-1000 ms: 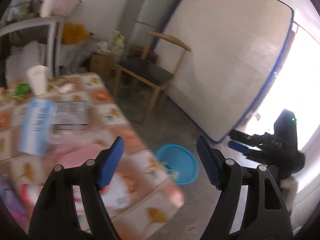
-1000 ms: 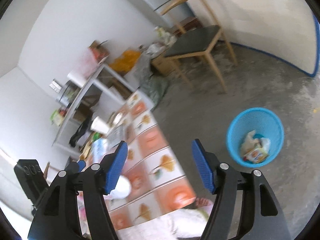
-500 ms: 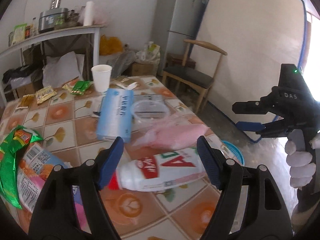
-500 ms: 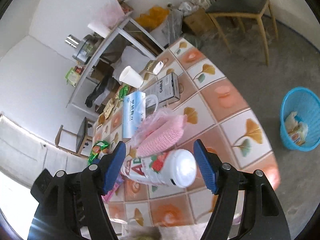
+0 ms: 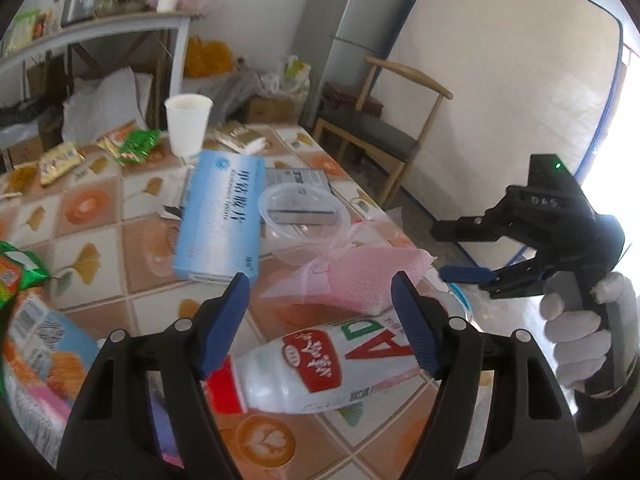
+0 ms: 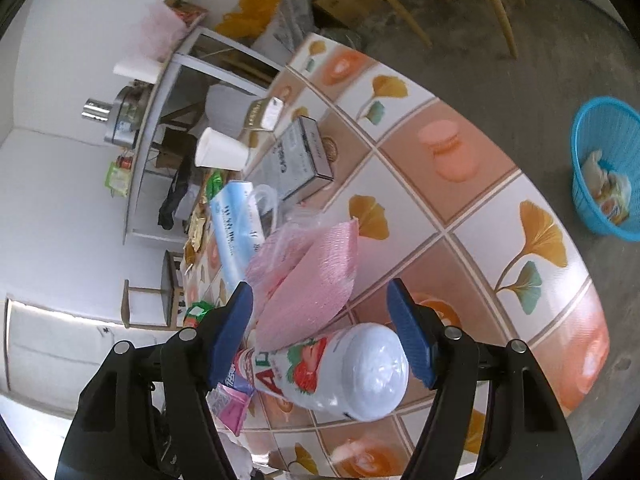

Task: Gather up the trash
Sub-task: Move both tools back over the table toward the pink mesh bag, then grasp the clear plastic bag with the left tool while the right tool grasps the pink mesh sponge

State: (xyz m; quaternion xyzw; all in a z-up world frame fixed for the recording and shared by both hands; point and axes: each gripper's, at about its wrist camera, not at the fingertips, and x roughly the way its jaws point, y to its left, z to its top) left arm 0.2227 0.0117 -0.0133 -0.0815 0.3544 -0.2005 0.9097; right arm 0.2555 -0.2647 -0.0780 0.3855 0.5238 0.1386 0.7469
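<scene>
Bottle (image 5: 320, 364) near the bench (image 6: 472, 216) edge: light, slick plastic (probably empty); I'd pinch mid-body. Both tools, left tool (image 5: 320, 320) and right tool (image 6: 320, 336), gape empty.

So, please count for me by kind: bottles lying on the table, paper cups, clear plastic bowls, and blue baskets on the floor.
Bottles: 1
Paper cups: 1
Clear plastic bowls: 1
Blue baskets: 1
Total: 4

The white plastic bottle with the red cap (image 5: 320, 368) is showing large letters "AD" in red and green; the black handheld right gripper (image 5: 468, 273) is bearing embossed "DAS".
</scene>
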